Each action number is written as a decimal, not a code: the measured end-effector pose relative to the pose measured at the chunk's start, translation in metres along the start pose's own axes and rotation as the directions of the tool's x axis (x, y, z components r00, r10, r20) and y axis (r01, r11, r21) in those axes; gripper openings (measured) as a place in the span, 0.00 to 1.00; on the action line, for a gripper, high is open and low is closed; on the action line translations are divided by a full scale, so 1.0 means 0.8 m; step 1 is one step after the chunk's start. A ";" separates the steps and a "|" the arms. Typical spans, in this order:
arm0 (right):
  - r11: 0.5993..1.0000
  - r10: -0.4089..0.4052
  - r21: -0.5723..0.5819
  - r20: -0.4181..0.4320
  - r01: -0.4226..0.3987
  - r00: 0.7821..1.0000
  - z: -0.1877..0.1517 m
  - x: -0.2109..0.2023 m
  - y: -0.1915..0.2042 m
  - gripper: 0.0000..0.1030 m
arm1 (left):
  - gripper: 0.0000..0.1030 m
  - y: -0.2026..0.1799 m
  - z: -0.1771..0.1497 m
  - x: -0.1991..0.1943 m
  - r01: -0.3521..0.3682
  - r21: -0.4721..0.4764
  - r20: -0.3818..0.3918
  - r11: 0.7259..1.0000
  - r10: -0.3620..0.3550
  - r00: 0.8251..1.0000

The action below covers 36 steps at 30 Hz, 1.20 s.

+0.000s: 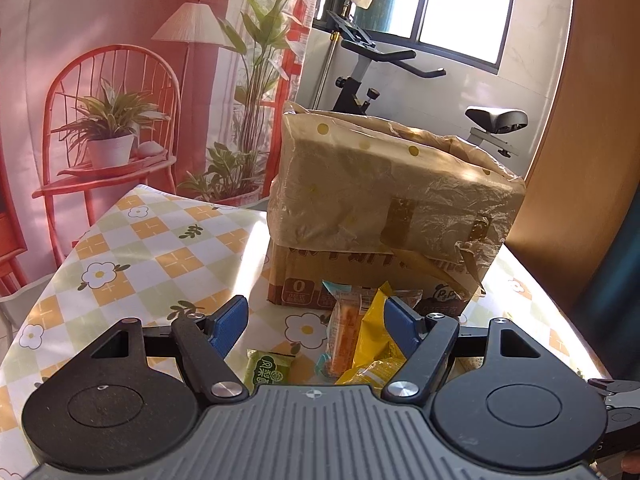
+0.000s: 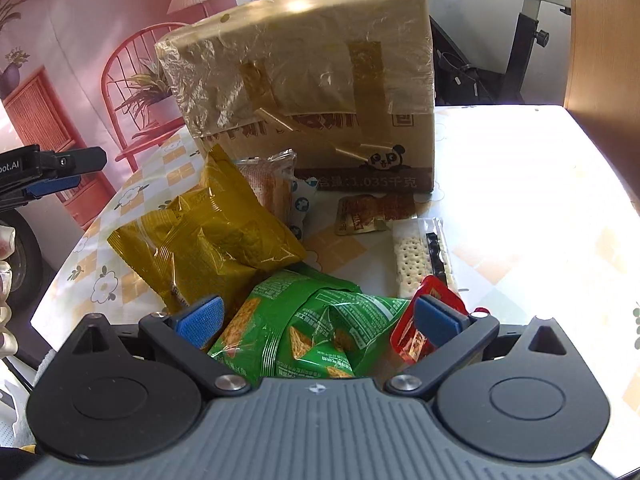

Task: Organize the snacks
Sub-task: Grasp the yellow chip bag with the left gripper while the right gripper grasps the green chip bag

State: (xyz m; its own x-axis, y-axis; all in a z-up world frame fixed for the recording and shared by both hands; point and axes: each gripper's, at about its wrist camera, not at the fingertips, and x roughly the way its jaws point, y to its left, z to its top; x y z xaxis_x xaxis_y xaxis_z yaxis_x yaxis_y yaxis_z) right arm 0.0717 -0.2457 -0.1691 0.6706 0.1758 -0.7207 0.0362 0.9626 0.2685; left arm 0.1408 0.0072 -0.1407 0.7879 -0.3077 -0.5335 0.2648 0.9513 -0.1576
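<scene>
— Snacks lie in a loose heap on the table [image 2: 520, 168], just in front of the cardboard box [image 2: 320, 80] wrapped in plastic film. Which ones can you make out?

— From the right wrist view: a yellow bag [image 2: 212, 232] leaning toward the box, a green bag [image 2: 312, 328] nearest the camera, a red packet [image 2: 420, 320] beside it, a cracker pack [image 2: 420, 256] and a small brown sachet [image 2: 372, 212] further back.

— What step is this, would you say?

— The approach, I judge. Nothing is gripped, and nothing looks sorted yet.

— The right hand-held gripper [image 2: 316, 320]?

— Fingers apart, wide. The green bag sits between them; the right pad overlaps the red packet in the picture, though I cannot tell whether it touches.

— And the left hand-held gripper [image 1: 316, 324]?

— Also apart and empty. Beyond its tips lie an orange-and-clear packet [image 1: 346, 328] and the yellow bag [image 1: 376, 340], with a small green packet [image 1: 270, 372] lower down.

— Next move?

— Probably settling on one bag, closing gently since crinkly film slips and chips crush, then carrying it toward the box. Whether the box top is open, I cannot tell.
</scene>
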 end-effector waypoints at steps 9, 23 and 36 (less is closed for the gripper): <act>1.000 0.003 0.010 -0.099 -0.002 0.995 -0.002 0.053 0.011 0.98 | 0.75 -0.001 -0.012 0.014 0.037 0.011 -0.046 0.999 -0.037 0.998; 0.997 0.047 -0.057 -0.051 -0.050 0.998 0.006 0.055 0.000 0.79 | 0.81 -0.025 -0.031 0.081 0.188 0.002 -0.205 0.982 -0.184 0.961; 0.997 0.054 -0.057 -0.028 -0.056 0.998 0.004 0.056 -0.004 0.80 | 0.72 -0.039 -0.053 0.107 0.209 -0.015 -0.246 0.978 -0.206 0.947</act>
State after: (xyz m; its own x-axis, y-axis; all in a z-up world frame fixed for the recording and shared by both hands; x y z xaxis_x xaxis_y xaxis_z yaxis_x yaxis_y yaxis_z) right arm 0.1040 -0.2413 -0.2006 0.6504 0.2336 -0.7228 -0.0434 0.9614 0.2717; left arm 0.1764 -0.0481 -0.2162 0.5552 -0.4833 -0.6769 0.4154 0.8662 -0.2778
